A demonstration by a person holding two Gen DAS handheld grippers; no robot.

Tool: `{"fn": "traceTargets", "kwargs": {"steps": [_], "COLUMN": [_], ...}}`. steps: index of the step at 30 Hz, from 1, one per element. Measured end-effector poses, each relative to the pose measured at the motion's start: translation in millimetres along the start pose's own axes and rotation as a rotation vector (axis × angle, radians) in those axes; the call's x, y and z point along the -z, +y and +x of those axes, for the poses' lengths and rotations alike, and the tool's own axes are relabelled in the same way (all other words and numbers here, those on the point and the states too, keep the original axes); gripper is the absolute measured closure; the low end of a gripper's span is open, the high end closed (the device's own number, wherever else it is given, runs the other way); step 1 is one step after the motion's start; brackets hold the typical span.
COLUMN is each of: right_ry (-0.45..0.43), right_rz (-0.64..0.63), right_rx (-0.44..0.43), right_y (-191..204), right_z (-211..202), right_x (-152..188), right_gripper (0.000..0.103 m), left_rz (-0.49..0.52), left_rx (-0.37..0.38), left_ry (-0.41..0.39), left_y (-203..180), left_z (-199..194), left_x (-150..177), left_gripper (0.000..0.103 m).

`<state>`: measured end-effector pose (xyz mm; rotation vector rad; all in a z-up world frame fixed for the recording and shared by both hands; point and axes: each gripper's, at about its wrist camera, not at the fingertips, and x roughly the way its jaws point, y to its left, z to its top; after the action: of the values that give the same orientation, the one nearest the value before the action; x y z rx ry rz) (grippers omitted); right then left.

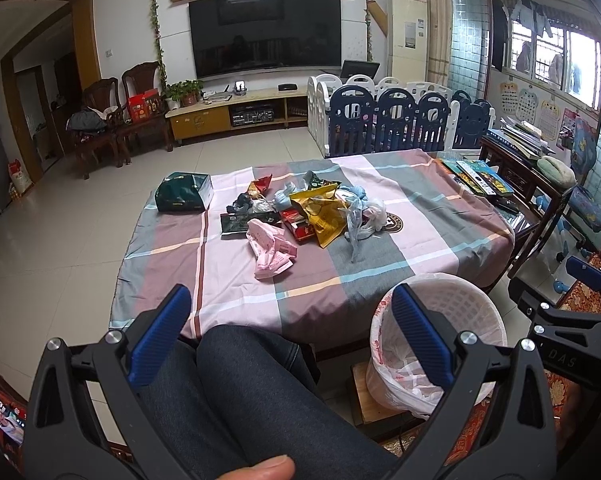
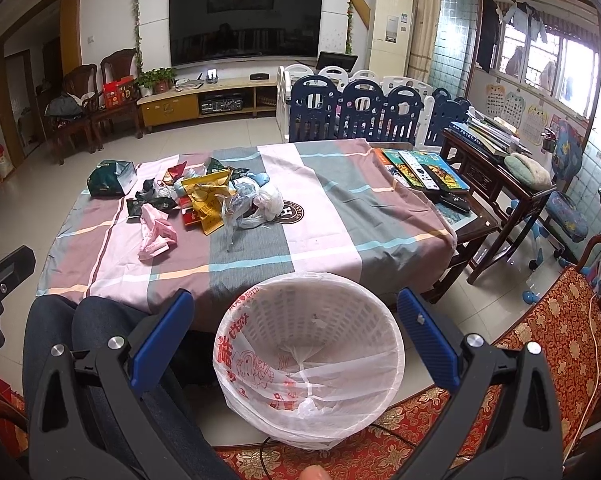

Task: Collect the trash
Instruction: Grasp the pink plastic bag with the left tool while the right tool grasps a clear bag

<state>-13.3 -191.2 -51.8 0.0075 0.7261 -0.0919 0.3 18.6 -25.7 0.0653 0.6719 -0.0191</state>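
Note:
A heap of trash lies mid-table: a pink wrapper (image 1: pixel 271 254) (image 2: pixel 156 236), a yellow snack bag (image 1: pixel 320 210) (image 2: pixel 206 202), a red packet (image 1: pixel 300 228), clear plastic bags (image 1: pixel 360 216) (image 2: pixel 256 200) and a dark green bag (image 1: pixel 182 192) (image 2: pixel 110 179). A white bin with a plastic liner (image 1: pixel 460 312) (image 2: pixel 312 344) stands at the table's near edge. My left gripper (image 1: pixel 292 308) is open and empty, held over my lap short of the table. My right gripper (image 2: pixel 296 312) is open and empty, above the bin.
The plaid cloth covers the table (image 1: pixel 340 288) (image 2: pixel 340 216). Books and remotes (image 2: pixel 424 170) lie at its far right, beside a dark wooden side table (image 2: pixel 496 176). My legs (image 1: pixel 240 392) are below the left gripper. A playpen fence (image 1: pixel 400 120) stands behind.

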Motion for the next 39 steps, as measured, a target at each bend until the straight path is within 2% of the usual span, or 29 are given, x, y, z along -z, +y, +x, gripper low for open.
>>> {"fn": "traceTargets", "kwargs": {"steps": [2, 3, 4, 5, 7, 10, 11, 13, 14, 15, 17, 19, 20, 21, 23, 25, 28, 29, 30, 32, 33, 36, 39], "right_ry": [-0.003, -0.019, -0.031, -0.022, 0.040, 0.102, 0.116, 0.132, 0.147, 0.161, 0.174, 0.198, 0.216, 0.243, 0.278, 0.293, 0.295, 0.297, 0.298, 0.299, 0.298, 0.308, 0.331], "right_rz": [0.002, 0.002, -0.006, -0.017, 0.007, 0.072, 0.092, 0.094, 0.090, 0.086, 0.067, 0.047, 0.050, 0.064, 0.095, 0.104, 0.111, 0.119, 0.125, 0.128, 0.120, 0.097, 0.113], "right_rx": [0.033, 0.079, 0.119, 0.120, 0.060, -0.001, -0.013, -0.011, -0.024, -0.041, -0.058, -0.049, -0.052, -0.064, -0.087, -0.088, -0.085, -0.090, -0.096, -0.117, -0.126, -0.158, -0.191], "right_y": [1, 1, 3, 4, 3, 3, 5, 14, 19, 24, 34, 43, 46, 47, 49, 52, 54, 55, 56, 62, 66, 82, 92], "right_z": [2, 4, 9, 19, 46, 82, 97, 112, 122, 132, 147, 168, 177, 188, 209, 224, 246, 254, 262, 278, 288, 316, 349], "right_x": [-2, -3, -6, -8, -14, -22, -25, -32, -34, -35, -36, -36, -36, -36, -37, -41, -51, -55, -59, -68, -73, -85, -94], "right_gripper": [0.003, 0.003, 0.003, 0.003, 0.003, 0.005, 0.011, 0.023, 0.030, 0.033, 0.034, 0.034, 0.034, 0.034, 0.034, 0.034, 0.033, 0.032, 0.030, 0.028, 0.027, 0.026, 0.026], "left_rz": [0.002, 0.006, 0.010, 0.013, -0.007, -0.109, -0.135, -0.168, -0.179, -0.189, -0.216, -0.243, -0.261, -0.273, -0.280, -0.251, -0.185, -0.162, -0.149, -0.161, -0.182, -0.168, -0.202], "left_rx": [0.004, 0.008, 0.008, -0.006, -0.050, -0.051, -0.053, -0.051, -0.051, -0.046, -0.018, 0.011, 0.040, 0.064, 0.102, 0.101, 0.067, 0.048, 0.043, 0.088, 0.107, 0.084, 0.062], "left_ry": [0.005, -0.001, -0.017, -0.037, -0.048, 0.027, 0.052, 0.101, 0.127, 0.158, 0.216, 0.261, 0.289, 0.308, 0.325, 0.348, 0.439, 0.464, 0.485, 0.530, 0.516, 0.499, 0.470], "left_y": [2, 4, 8, 13, 28, 68, 78, 97, 104, 110, 119, 121, 120, 117, 108, 95, 74, 71, 68, 70, 74, 82, 98], "left_z": [4, 7, 12, 18, 39, 86, 101, 134, 150, 167, 201, 232, 251, 267, 297, 327, 376, 391, 402, 414, 412, 399, 377], "left_x": [-1, -4, -5, -7, -16, -24, -25, -24, -23, -20, -16, -15, -16, -19, -28, -35, -36, -34, -31, -24, -22, -17, -11], "left_gripper": [0.003, 0.003, 0.003, 0.003, 0.003, 0.003, 0.003, 0.010, 0.019, 0.029, 0.041, 0.041, 0.036, 0.025, 0.015, 0.013, 0.013, 0.021, 0.041, 0.060, 0.066, 0.070, 0.070]}}
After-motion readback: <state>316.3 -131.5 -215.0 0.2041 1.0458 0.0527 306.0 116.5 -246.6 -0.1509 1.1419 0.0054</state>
